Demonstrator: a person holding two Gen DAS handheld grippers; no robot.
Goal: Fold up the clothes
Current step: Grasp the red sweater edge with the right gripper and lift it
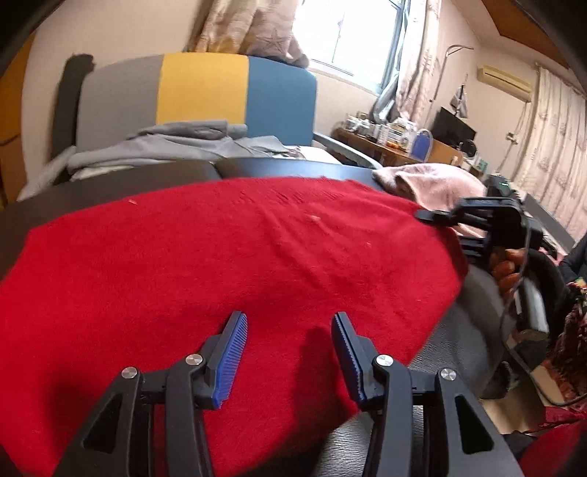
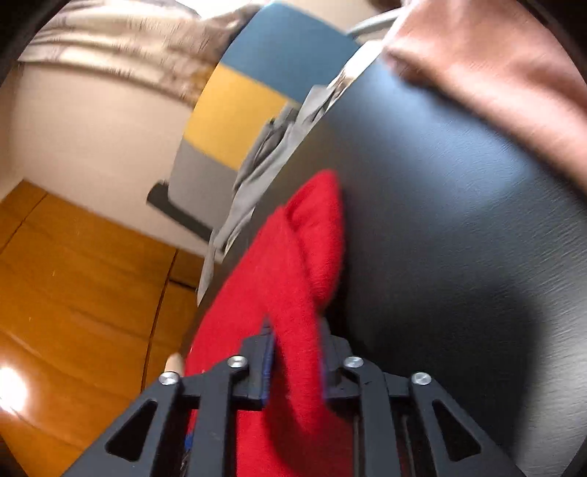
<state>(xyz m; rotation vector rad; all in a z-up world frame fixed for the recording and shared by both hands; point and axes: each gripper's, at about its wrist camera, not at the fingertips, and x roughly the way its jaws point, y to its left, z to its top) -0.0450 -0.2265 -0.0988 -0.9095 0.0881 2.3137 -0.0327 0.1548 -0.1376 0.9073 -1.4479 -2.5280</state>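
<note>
Dark table: right tongs pinch red sweater; left tongs spread above it.

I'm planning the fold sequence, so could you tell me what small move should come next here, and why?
Probably lift the right gripper and carry its pinched edge of the red sweater across the spread part. Its jaws are shut on a fold of the cloth, while the left gripper hovers open above the sweater, holding nothing.

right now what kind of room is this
Most likely a lived-in room of a home: curtains at the window, a wall air conditioner, a cluttered wooden desk, and a grey, yellow and blue chair with grey clothes piled on it.
</note>
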